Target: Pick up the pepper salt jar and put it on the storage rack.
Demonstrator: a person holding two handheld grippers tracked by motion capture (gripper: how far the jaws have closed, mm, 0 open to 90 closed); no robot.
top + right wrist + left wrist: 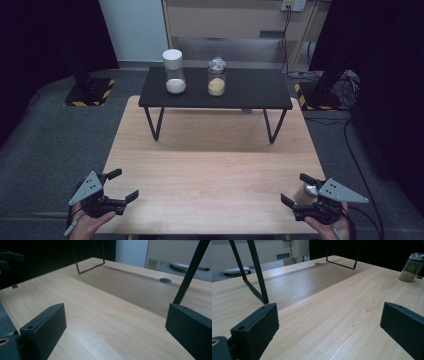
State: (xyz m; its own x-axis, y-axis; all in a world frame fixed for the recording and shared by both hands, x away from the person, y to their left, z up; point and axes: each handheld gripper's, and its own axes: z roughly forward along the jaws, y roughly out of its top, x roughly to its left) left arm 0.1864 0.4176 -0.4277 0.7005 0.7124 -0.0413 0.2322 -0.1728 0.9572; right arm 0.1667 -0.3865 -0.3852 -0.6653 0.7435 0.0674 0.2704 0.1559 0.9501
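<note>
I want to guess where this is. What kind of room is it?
Probably a lab or test room: black curtains hang at both sides, cables trail over the carpet, and stands sit on hazard-striped bases.

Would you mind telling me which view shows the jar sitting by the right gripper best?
The left gripper view: the jar stands unobstructed across the wooden table, showing its lid and tan contents. In the high view, the right gripper mostly hides it, leaving a lid.
</note>
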